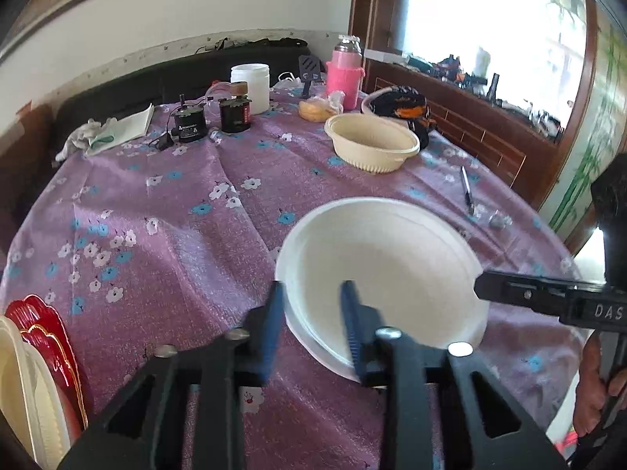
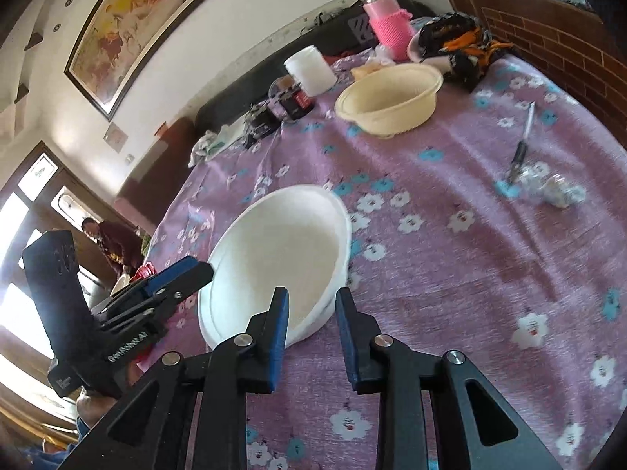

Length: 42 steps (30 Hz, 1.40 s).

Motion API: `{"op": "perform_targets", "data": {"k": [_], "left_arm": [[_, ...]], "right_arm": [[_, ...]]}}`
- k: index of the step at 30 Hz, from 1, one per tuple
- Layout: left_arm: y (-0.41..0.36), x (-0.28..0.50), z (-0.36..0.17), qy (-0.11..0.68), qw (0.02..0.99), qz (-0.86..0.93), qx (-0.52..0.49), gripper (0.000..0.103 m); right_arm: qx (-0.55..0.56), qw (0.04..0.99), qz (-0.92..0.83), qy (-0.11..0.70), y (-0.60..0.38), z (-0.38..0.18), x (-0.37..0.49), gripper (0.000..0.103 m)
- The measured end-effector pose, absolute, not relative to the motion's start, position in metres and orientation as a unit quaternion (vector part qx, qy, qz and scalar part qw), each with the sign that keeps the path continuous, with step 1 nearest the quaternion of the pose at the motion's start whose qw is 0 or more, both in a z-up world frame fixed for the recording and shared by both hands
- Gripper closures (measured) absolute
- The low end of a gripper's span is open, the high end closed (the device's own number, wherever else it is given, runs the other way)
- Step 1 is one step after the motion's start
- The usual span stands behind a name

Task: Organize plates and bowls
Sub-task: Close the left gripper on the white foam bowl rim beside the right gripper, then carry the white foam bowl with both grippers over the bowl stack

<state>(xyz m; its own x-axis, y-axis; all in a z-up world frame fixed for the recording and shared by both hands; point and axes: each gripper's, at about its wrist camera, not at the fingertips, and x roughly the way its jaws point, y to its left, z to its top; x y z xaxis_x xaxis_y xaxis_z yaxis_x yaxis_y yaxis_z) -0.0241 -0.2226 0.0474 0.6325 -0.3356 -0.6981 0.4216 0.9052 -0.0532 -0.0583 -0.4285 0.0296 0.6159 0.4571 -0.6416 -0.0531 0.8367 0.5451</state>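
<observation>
On the purple flowered tablecloth (image 1: 164,211), the white bowl (image 1: 384,266) sits tilted between two grippers. The left gripper (image 1: 313,313) has its blue-padded fingers (image 1: 270,325) narrowed astride the bowl's near rim, one pad outside the wall, one inside, seemingly pinching it. The right gripper (image 2: 311,313) likewise straddles the opposite rim, jaws only slightly apart, one finger inside the bowl and one outside; whether its pads press the wall cannot be told. Smooth and empty, the bowl appears doubled at its edge. A cream bowl (image 1: 372,143) stands well beyond it.
</observation>
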Motion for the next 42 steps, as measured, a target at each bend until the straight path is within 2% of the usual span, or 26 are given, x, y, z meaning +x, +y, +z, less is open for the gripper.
{"op": "perform_targets", "data": {"k": [3,11,12,14,15,16,20,21,24,27,42], "left_arm": [[-0.228,-0.031,0.046,0.369,0.901,-0.216,0.072,0.096],[-0.226,-0.042,0.054,0.359,0.904,-0.219,0.075,0.096],[-0.220,-0.040,0.055,0.361,0.905,-0.213,0.063,0.091],[-0.206,-0.033,0.057,0.367,0.906,-0.207,0.040,0.067],[-0.199,-0.030,0.058,0.370,0.906,-0.203,0.029,0.051],[-0.196,-0.029,0.058,0.370,0.907,-0.201,0.023,0.047],[-0.198,-0.018,0.047,0.394,0.895,-0.211,0.013,0.047],[-0.202,-0.016,0.042,0.400,0.891,-0.213,0.016,0.047],[-0.213,-0.010,0.030,0.420,0.881,-0.219,0.023,0.084],[-0.218,-0.012,0.027,0.417,0.884,-0.211,0.036,0.087],[-0.201,-0.043,0.063,0.342,0.923,-0.152,0.085,0.086]], "right_arm": [[0.249,0.865,0.140,0.413,-0.424,0.023,-0.056,0.086],[0.249,0.872,0.144,0.396,-0.415,0.033,-0.064,0.087],[0.246,0.873,0.140,0.397,-0.415,0.032,-0.064,0.087],[0.248,0.872,0.135,0.401,-0.417,0.029,-0.062,0.087],[0.249,0.870,0.133,0.404,-0.418,0.028,-0.061,0.087],[0.251,0.869,0.131,0.405,-0.420,0.026,-0.060,0.087],[0.255,0.868,0.128,0.407,-0.423,0.022,-0.058,0.086],[0.256,0.867,0.128,0.407,-0.424,0.021,-0.058,0.086],[0.255,0.867,0.127,0.408,-0.424,0.020,-0.057,0.086],[0.255,0.866,0.135,0.409,-0.424,0.019,-0.055,0.086],[0.245,0.873,0.157,0.392,-0.400,0.038,-0.054,0.086]]}}
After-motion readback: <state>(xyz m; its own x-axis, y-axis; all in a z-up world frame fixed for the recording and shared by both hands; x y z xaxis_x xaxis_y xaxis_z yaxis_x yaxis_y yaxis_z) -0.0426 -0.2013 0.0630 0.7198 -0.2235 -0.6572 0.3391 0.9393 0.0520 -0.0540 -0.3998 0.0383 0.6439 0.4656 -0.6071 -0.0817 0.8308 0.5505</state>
